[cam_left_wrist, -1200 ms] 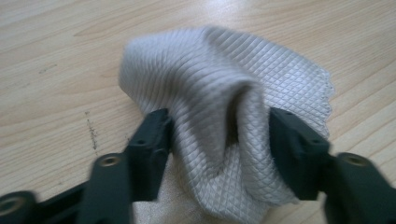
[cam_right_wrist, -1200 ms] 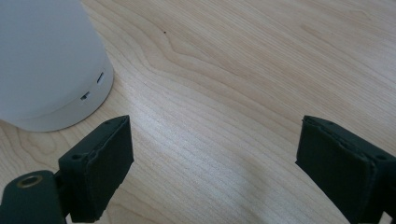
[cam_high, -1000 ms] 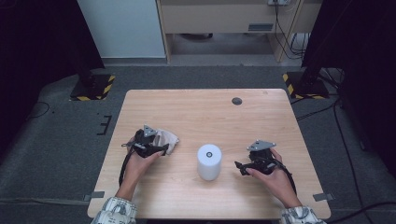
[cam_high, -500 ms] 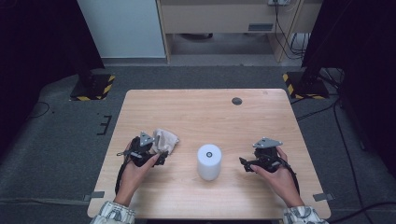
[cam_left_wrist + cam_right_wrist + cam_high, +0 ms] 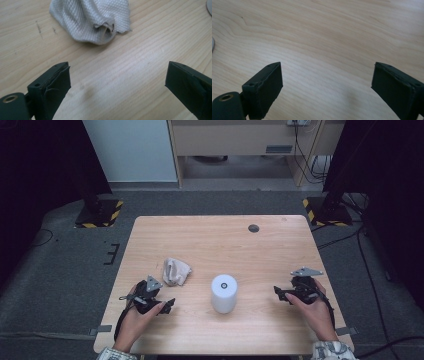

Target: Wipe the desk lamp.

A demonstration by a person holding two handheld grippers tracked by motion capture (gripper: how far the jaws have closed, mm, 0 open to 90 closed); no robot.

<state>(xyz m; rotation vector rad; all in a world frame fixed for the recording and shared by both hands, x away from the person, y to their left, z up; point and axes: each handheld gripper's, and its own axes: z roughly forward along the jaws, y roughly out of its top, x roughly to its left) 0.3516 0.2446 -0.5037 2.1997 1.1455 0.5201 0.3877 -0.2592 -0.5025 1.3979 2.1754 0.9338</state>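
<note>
**Both tools open, cloth lying free on the table**

From the high view, I see my left tool (image 5: 167, 305) low on the near left part of the table (image 5: 215, 240), held in my left hand (image 5: 137, 317). Its jaws point toward the middle of the table and stand apart with nothing between them. A crumpled whitish cloth (image 5: 176, 271) lies just beyond that tool, near it but not touching. A white cylinder (image 5: 223, 293) stands upright near the middle of the near half, between my two hands. My right tool (image 5: 281, 293) sits at the near right, held in my right hand (image 5: 312, 307), with its jaws aimed toward the cylinder and well apart from it. A small dark round spot (image 5: 253, 228) marks the far right part of the tabletop.

Along the left gripper view, my two black jaws rise wide apart over bare wood. The cloth (image 5: 92, 21) lies ahead of them on the table, bunched, with a waffle weave and a folded edge facing me. It is clear of both jaws.

Along the right gripper view, my jaws also stand wide apart, with only wood grain between them. A sliver of a pale rounded edge (image 5: 213, 45) shows at the left border; I cannot tell what it is.
</note>
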